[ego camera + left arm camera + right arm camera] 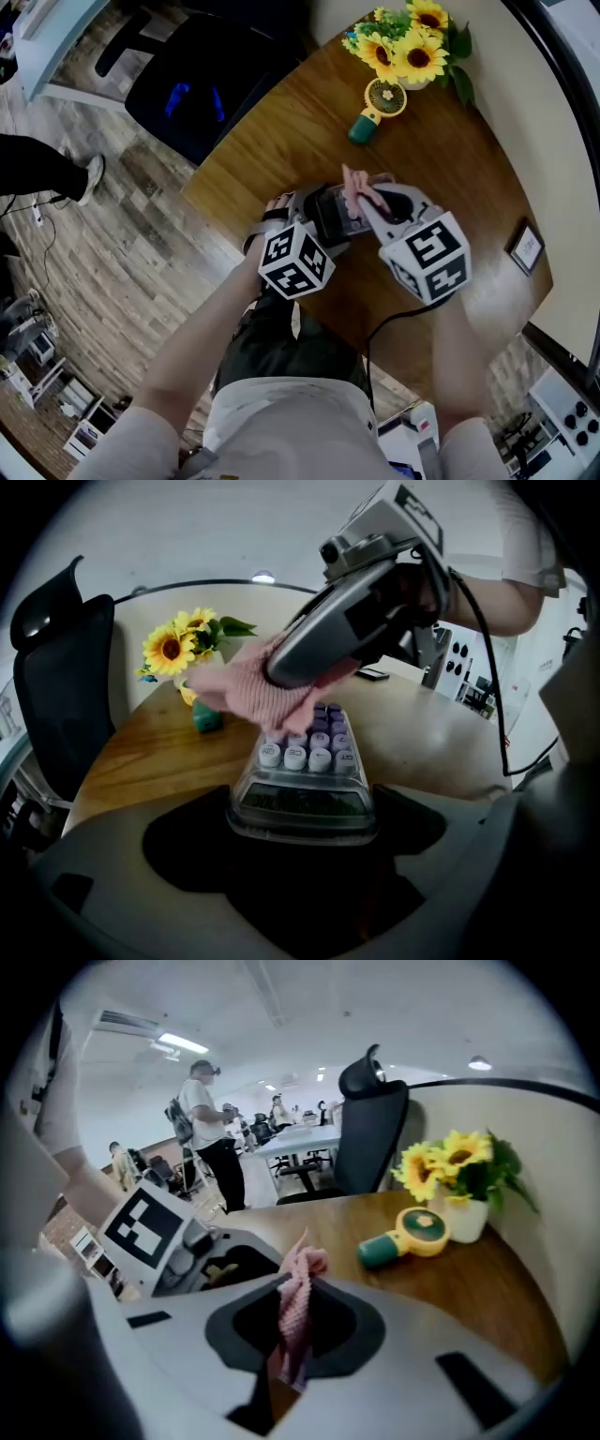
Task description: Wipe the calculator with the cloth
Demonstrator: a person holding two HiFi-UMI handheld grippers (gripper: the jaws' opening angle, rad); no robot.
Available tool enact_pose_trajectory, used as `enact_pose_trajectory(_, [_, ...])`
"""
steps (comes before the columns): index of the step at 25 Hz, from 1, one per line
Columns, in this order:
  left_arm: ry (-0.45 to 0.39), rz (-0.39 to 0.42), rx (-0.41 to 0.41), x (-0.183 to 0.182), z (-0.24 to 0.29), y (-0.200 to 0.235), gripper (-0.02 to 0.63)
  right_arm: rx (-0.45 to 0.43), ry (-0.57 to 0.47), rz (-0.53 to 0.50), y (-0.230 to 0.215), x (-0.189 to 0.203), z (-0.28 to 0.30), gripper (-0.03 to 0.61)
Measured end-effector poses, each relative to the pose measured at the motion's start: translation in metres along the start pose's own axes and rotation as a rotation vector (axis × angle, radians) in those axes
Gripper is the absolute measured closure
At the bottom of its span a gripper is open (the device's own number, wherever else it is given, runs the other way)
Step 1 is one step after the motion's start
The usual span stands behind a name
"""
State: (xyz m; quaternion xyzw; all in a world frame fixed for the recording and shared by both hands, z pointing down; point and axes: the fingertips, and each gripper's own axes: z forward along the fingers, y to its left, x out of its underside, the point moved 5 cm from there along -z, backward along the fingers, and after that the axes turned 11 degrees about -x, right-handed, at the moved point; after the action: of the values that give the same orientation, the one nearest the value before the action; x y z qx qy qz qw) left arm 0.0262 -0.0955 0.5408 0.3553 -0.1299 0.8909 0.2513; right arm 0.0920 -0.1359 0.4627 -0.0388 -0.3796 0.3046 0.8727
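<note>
1. Plainly, the calculator [302, 794] was clamped between the left gripper's [300, 841] jaws. Its display end was nearest that gripper's camera, and its white and purple keys ran away toward 12 o'clock.
2. The pink cloth [251, 691] lay pressed on the far rows of keys, at 12 o'clock from the display.
3. The right gripper [292, 1330] had its jaws closed on the cloth, with a pinched fold standing up between them. In the left gripper view it came in over the calculator from 1 o'clock.
4. The wooden table [281, 131] lay under both grippers; whether the calculator touched it could not be told.
5. In the head view, a yellow-and-green hand fan [380, 105] lay at 12 o'clock from the calculator, and potted sunflowers [408, 42] stood just beyond it at 1 o'clock.
6. A black chair [202, 84] stood off the table's edge at 10 o'clock, and a small framed card [527, 247] lay at 3 o'clock.
</note>
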Motion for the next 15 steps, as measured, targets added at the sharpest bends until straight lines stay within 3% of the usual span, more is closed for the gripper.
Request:
enact_pose_trajectory(3, [-0.001,-0.001,0.0,0.0,0.0,-0.001,0.144,-0.08,0.057,-0.051,0.035,0.007,0.032,0.54])
enact_pose_trajectory(6, [-0.004,0.003,0.0,0.0,-0.001,-0.001,0.144,-0.103,0.112,-0.082,0.05,0.017,0.049,0.541])
enact_pose_trajectory(10, [-0.006,0.007,-0.002,0.001,0.0,0.001,0.144,-0.071,0.123,-0.136,0.042,0.029,0.046,0.541])
enact_pose_trajectory(15, [-0.009,0.006,0.002,0.001,0.0,0.0,0.144,-0.012,0.048,-0.043,0.019,0.035,0.027,0.541])
